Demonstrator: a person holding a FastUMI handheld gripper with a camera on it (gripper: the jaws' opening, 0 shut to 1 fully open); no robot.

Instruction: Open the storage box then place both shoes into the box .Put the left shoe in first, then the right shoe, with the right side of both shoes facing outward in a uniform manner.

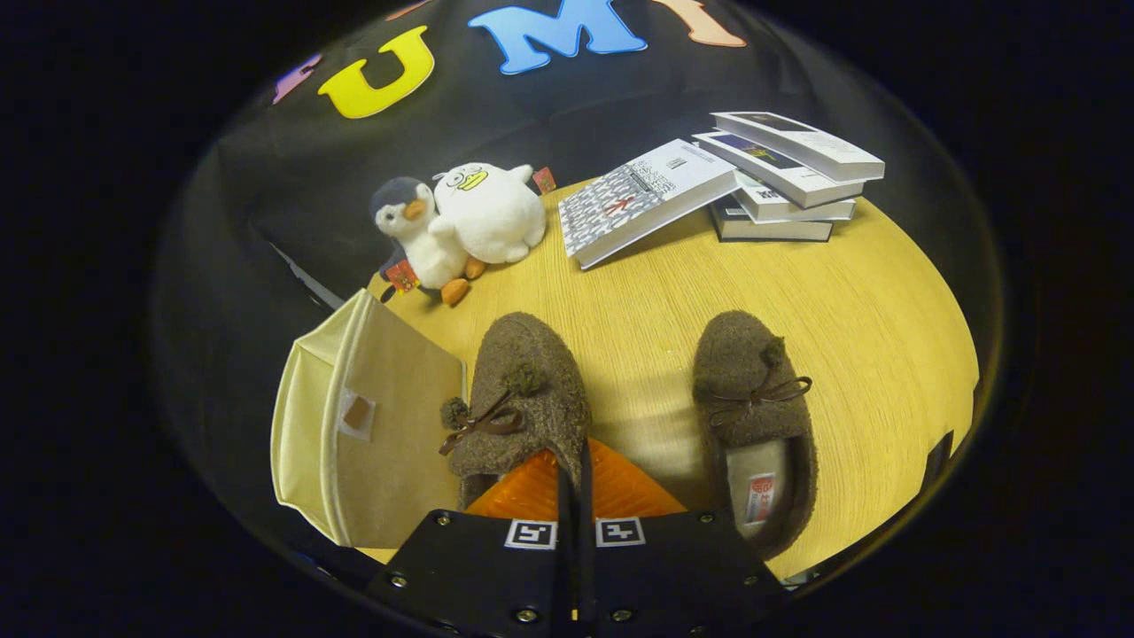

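Over the left shoe [523, 399], gripper [574, 470] pressed together, hiding its heel; storage box [372, 425] alongside.

The gripper [574, 474] has a black body, wide and flat-faced, with small silver screws along its lower edge and corners. Two square black-and-white markers sit side by side on its top edge, one per half. A narrow dark seam runs between them. The fingers [532, 492] are translucent orange with ribbed faces, closed together.
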